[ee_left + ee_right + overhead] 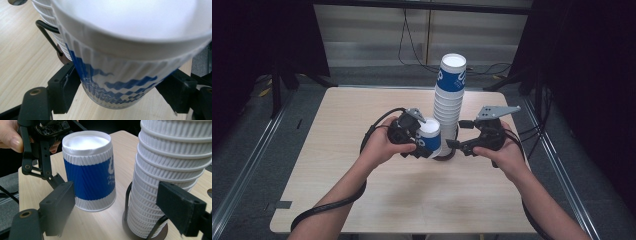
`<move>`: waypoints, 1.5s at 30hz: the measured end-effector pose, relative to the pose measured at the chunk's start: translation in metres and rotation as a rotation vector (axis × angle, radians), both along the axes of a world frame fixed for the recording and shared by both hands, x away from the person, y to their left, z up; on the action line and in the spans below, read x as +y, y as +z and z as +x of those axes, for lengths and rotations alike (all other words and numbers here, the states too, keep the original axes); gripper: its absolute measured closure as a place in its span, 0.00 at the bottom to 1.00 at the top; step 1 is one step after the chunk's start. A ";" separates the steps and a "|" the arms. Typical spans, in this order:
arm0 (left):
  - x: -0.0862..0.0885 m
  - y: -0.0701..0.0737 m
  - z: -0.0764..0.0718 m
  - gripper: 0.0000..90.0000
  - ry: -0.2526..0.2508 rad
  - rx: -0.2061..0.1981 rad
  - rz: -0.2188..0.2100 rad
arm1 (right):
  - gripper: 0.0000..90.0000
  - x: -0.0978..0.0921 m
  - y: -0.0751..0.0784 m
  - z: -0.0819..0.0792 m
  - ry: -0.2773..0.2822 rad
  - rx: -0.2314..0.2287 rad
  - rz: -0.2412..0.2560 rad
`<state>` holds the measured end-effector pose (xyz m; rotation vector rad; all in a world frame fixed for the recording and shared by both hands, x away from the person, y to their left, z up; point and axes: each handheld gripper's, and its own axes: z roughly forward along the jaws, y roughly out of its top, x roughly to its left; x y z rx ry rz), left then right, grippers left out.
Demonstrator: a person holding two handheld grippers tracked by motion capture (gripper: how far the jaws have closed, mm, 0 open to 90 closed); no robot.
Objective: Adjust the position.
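On the light wooden table (362, 200), near its middle, we see a tall stack of cups (449, 100), all upside down and nested, white and ribbed, with the topmost one showing a blue band. The stack stands in a black wire holder (130, 195) whose round base rests on the tabletop.

Just to the left of the stack we find a single cup (430, 137), also upside down, white with a blue band, and held clear of the table. Our left gripper (419, 150) has it clamped: in the left gripper view the two black jaws press against the ribbed wall of the cup (120, 82) on either side, near its rim end. In the right gripper view the same cup (88, 172) hangs just beside the stack (170, 175), apart from it, with the left gripper (56, 180) behind it.

Our right gripper (457, 146) sits low at the right of the stack's base. Its jaws stand spread wide, one pad toward the single cup and the other before the lower stack, gripping nothing.
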<state>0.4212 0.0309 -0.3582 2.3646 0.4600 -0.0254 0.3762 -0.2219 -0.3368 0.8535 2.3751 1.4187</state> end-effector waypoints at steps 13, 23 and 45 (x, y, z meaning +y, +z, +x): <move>-0.005 -0.012 -0.004 0.25 -0.025 0.018 0.007 | 0.16 0.005 -0.006 -0.002 0.017 0.010 0.002; -0.010 -0.019 -0.009 0.25 -0.041 0.027 0.015 | 0.16 0.013 -0.010 -0.003 0.045 0.016 -0.009; -0.025 -0.031 -0.021 0.25 -0.101 0.032 0.034 | 0.18 0.026 -0.025 -0.005 0.094 0.061 -0.027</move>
